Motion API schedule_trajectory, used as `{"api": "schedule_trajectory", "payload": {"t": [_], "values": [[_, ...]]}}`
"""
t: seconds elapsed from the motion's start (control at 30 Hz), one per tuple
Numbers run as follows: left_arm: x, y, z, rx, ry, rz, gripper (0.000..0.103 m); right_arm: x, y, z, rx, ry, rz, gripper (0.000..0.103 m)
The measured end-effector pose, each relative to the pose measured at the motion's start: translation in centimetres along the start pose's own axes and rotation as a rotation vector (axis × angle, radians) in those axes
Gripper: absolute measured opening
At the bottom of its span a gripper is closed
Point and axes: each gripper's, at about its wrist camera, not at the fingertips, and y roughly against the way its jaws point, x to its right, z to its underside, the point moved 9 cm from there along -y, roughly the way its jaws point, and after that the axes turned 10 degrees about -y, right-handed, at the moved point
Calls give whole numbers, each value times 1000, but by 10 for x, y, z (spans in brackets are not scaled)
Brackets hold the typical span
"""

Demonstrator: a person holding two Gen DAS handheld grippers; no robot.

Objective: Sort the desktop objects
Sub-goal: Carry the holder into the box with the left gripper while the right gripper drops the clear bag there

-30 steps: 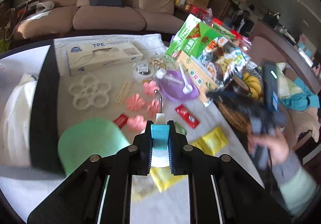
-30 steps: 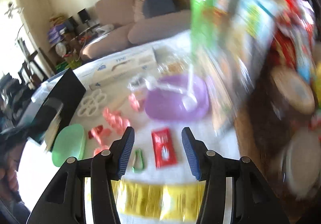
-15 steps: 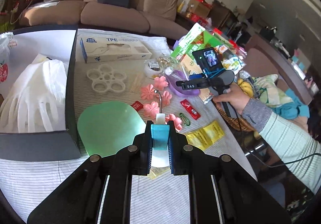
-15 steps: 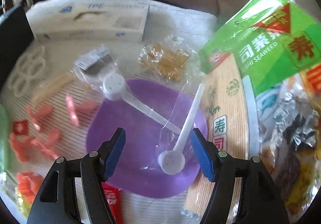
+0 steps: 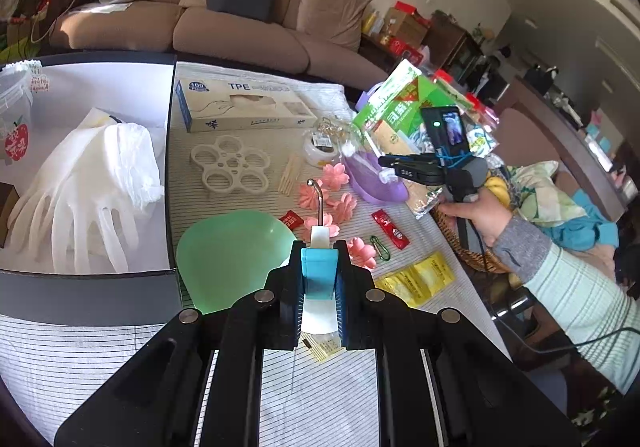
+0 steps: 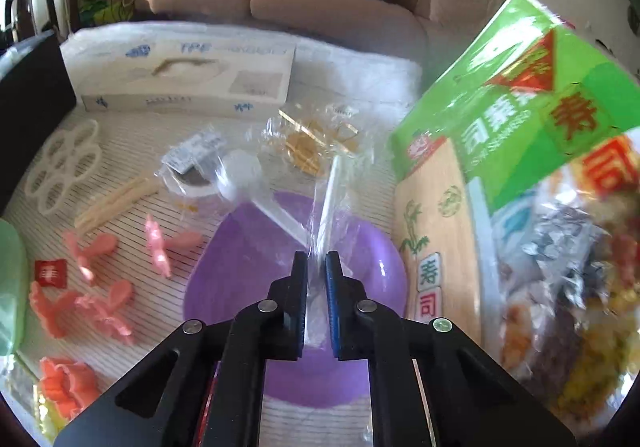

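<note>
My left gripper is shut on a small white and blue tool with a bent metal tip, held above the striped cloth. My right gripper is shut on a clear plastic packet of white spoons over a purple bowl. In the left wrist view the right gripper reaches over the purple bowl. Pink flower moulds lie between a green lid and the bowl; they also show in the right wrist view.
A black-walled box at left holds white plastic gloves. A TPE glove box, white ring mould, red sachet, yellow packets and green carabiner lie on the cloth. A seaweed bag and sushi mat stand right.
My right gripper has come down over the purple bowl and shut on the spoon packet; it was open half a second ago. My left gripper has pulled back, still holding its tool.
</note>
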Motion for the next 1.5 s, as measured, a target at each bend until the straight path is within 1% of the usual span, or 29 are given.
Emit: {"api": "schedule_trajectory", "payload": {"t": [0.13,0.23,0.27,0.33,0.4,0.47,0.53,0.57,0.63,0.7,0.73,0.8,0.9,1.0,1.03,1.07,1.1,1.13,1.23,1.27,1.3,1.43,1.5], "values": [[-7,13,-7,34,27,6,12,-6,39,-6,37,-75,-98,7],[-16,33,-19,79,37,-7,12,-28,73,-18,62,-114,-194,7],[-21,41,-23,92,40,-16,12,-39,86,-23,71,-115,-222,7],[-43,62,-34,113,55,-58,12,-69,113,-34,82,-109,-298,7],[-72,82,-45,126,83,-100,12,-110,142,-47,90,-103,-406,7],[-112,100,-57,92,116,-154,12,-159,164,-60,77,-82,-497,7],[-151,111,-64,33,127,-222,12,-214,179,-70,57,-61,-590,7],[-170,114,-67,1,129,-255,12,-242,182,-76,36,-72,-638,7],[-201,114,-68,-63,134,-304,12,-293,176,-88,-25,-129,-740,7],[-224,107,-62,-123,145,-336,12,-344,153,-99,-101,-201,-795,7],[-234,102,-58,-145,154,-344,12,-363,140,-103,-139,-236,-814,7],[-249,98,-51,-161,183,-343,12,-405,107,-107,-223,-296,-823,7],[-269,92,-43,-171,216,-341,12,-447,67,-108,-296,-341,-798,8],[-286,87,-37,-191,219,-345,12,-470,29,-104,-363,-427,-771,11],[-290,88,-35,-195,216,-345,12,-472,19,-103,-375,-449,-755,11],[-293,87,-33,-198,213,-346,12,-471,7,-102,-384,-463,-712,13],[-294,86,-32,-203,211,-344,12,-468,-2,-100,-388,-479,-666,17],[-295,84,-32,-207,207,-340,12,-464,-9,-100,-390,-496,-645,19],[-293,77,-31,-222,191,-338,12,-454,-12,-100,-404,-536,-659,24],[-293,74,-31,-226,187,-336,12,-449,-10,-102,-403,-535,-668,31],[-292,72,-32,-230,185,-335,12,-443,-7,-103,-397,-527,-665,33],[-288,58,-38,-251,165,-344,12,-426,14,-112,-359,-458,-650,33],[-284,46,-44,-272,132,-358,12,-418,34,-117,-323,-400,-657,33]]}}
